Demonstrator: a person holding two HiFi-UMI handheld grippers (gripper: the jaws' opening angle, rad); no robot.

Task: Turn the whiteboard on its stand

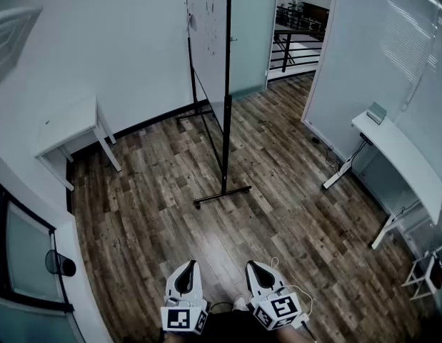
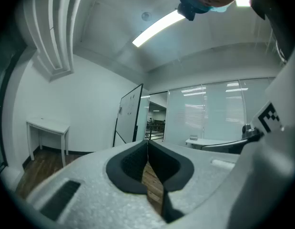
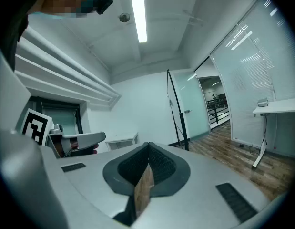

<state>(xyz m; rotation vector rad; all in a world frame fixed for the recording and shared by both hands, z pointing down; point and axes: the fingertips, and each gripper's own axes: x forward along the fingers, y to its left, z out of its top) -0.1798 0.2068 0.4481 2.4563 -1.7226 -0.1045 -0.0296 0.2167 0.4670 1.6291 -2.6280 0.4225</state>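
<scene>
Hidden: whiteboard [image 1: 208, 41] nearly edge-on, marks unreadable
Place: far centre, upright on thin black stand [image 1: 225, 156], plank floor [image 1: 278, 213]
Left gripper [image 2: 147, 142]: black ribbed pads [image 2: 129, 165] together, empty
Right gripper [image 3: 148, 145]: pads together, empty

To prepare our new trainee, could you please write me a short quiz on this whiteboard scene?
1. True or false: the left gripper holds the whiteboard.
2. The right gripper has its jaws: A apart; B together, empty; C shut on a pen.
3. In the head view, on which side of the whiteboard stands the desk with the small box?
Key: 1 false, the whiteboard stands far off; 2 B; 3 right.
</scene>
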